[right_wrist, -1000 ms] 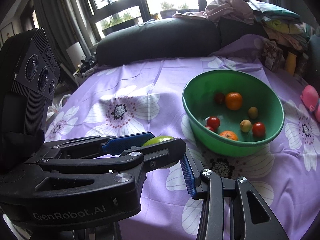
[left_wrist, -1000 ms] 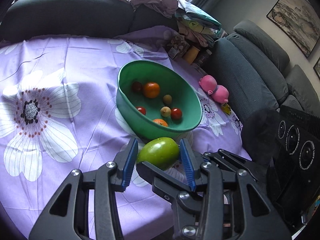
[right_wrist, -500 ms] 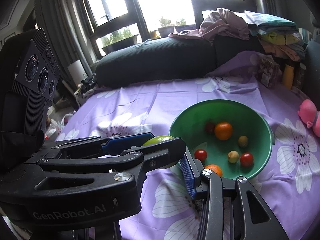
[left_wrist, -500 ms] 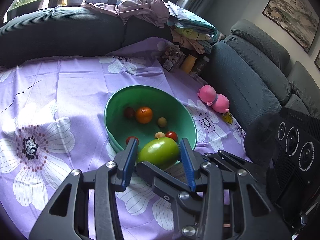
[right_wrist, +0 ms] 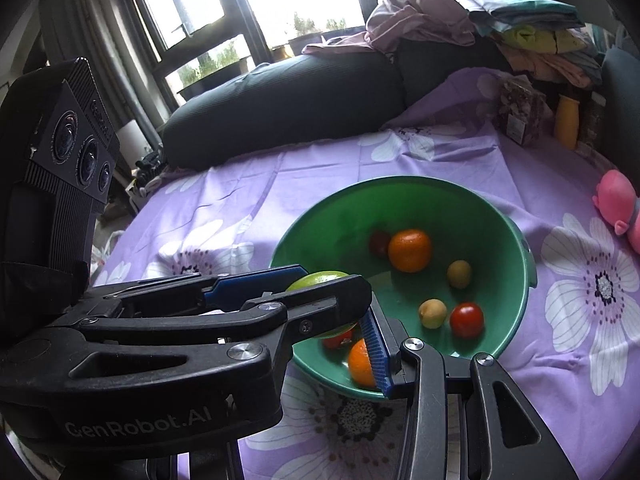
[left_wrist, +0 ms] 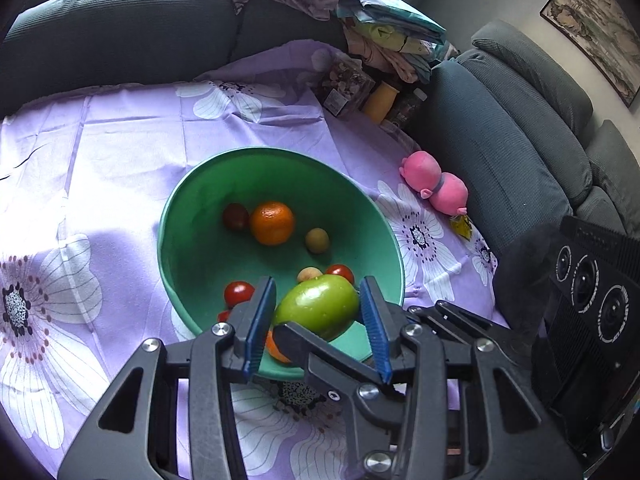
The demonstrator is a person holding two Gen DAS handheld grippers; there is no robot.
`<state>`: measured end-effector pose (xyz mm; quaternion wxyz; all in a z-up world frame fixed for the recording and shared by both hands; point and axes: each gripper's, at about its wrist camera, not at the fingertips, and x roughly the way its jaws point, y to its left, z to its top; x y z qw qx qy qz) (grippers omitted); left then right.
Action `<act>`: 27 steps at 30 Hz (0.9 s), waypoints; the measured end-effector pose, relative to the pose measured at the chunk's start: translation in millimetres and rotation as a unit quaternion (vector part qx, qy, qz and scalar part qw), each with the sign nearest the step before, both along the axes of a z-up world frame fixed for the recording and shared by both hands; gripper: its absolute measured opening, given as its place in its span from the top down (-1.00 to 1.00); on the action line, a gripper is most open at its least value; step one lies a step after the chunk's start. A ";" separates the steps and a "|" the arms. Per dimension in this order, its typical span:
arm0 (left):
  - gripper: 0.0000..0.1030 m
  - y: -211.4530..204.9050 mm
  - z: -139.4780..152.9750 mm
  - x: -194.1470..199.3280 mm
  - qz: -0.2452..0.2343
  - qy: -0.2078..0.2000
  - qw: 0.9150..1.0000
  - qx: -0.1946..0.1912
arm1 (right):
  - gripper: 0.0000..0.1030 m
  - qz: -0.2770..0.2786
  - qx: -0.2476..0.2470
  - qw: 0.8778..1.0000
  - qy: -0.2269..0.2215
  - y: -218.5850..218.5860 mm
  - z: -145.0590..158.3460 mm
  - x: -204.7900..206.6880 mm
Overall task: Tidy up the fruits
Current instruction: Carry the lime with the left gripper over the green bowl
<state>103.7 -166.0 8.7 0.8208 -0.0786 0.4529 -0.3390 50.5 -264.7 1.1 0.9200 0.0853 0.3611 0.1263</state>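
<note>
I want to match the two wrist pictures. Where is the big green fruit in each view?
Left wrist view: the green fruit is low in the centre, between blue pads, over the near rim of the green bowl.
Right wrist view: the green fruit is left of centre, mostly hidden behind the left gripper; only its top shows.
Shared landmark: the large orange in the bowl.

L gripper & R gripper crossed, both angled down, jaws part-open, each w/ pads clamped on the same green fruit.
</note>
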 end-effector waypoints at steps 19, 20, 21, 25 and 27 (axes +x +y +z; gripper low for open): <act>0.15 -14.1 -15.6 21.9 -0.001 0.028 1.000 0.005 | 0.14 -0.004 0.001 0.999 0.033 -14.4 -15.4 23.7; 0.15 -14.4 -16.6 22.5 -0.001 0.030 1.000 0.006 | 0.14 -0.004 0.001 0.999 0.033 -14.3 -15.8 24.1; 0.15 -14.7 -18.0 23.0 -0.001 0.032 0.999 0.006 | 0.14 -0.005 0.001 0.999 0.034 -14.6 -16.7 25.0; 0.15 -17.2 -21.4 24.6 -0.002 0.036 0.999 0.009 | 0.14 -0.007 0.003 0.999 0.040 -15.9 -21.1 26.1; 0.15 -19.0 -22.9 26.2 -0.003 0.038 0.999 0.009 | 0.14 -0.008 0.003 0.999 0.042 -16.3 -22.0 26.7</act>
